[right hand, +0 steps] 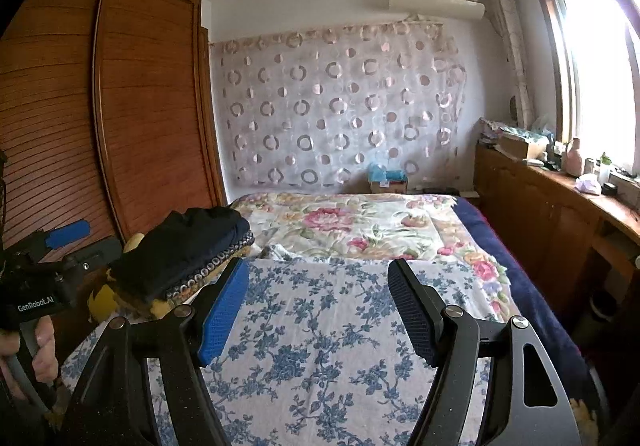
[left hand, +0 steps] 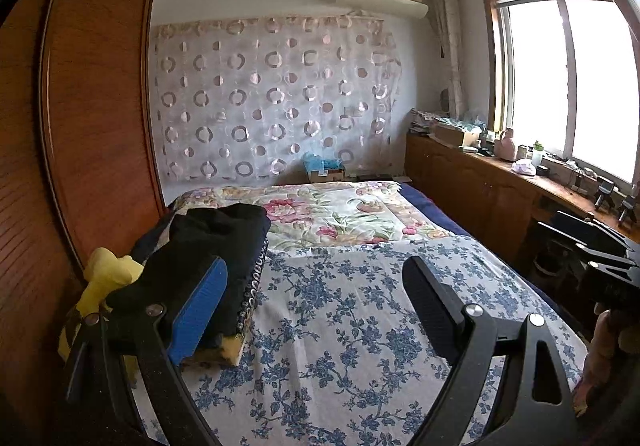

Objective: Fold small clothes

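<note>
A stack of folded clothes (left hand: 224, 246), black on top with a patterned dark piece under it, lies at the bed's left edge, also seen as the folded stack (right hand: 188, 250). A yellow garment (left hand: 108, 278) sits beside it by the wardrobe. My left gripper (left hand: 316, 294) hovers open above the blue-flowered sheet (left hand: 340, 306), its left finger in front of the stack, nothing between the fingers. My right gripper (right hand: 318, 306) is open and empty over the same sheet (right hand: 320, 326). The left gripper (right hand: 60, 246) and the hand holding it show at the right wrist view's left edge.
A wooden wardrobe (left hand: 88, 126) runs along the bed's left side. A pink-flowered cover (left hand: 332, 214) lies on the far half of the bed. A wooden cabinet (left hand: 480, 182) with bottles and boxes stands under the window at right. A blue-topped box (left hand: 324, 166) sits behind the bed.
</note>
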### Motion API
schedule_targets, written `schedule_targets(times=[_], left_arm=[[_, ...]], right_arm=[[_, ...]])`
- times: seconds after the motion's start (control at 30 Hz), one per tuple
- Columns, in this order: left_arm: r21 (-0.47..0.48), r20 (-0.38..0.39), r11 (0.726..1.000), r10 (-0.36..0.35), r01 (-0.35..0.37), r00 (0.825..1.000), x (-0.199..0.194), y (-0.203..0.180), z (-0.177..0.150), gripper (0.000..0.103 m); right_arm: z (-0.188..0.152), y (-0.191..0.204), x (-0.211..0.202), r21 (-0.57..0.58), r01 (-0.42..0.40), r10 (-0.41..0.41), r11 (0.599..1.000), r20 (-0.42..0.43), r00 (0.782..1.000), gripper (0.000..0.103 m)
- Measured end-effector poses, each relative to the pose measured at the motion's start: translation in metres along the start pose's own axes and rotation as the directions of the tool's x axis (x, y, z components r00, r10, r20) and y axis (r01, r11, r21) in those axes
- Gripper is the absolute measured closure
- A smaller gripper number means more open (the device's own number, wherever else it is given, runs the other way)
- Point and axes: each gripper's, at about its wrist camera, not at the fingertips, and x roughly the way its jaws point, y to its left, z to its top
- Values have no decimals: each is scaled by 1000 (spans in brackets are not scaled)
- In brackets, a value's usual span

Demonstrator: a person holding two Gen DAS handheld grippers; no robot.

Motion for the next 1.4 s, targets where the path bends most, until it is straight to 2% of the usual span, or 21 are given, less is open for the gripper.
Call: schedule_targets(times=[0.3,1.4], left_arm=[[-3,6,1000,4,-4,1000,-1,2,-3,13],[-11,17,1000,15,-15,1000,-1,6,-4,13]], right_arm=[[0,-10,14,0,-1,1,1000,-9,1000,29],[3,-31,14,-11,-8,8,1000,-8,1000,29]])
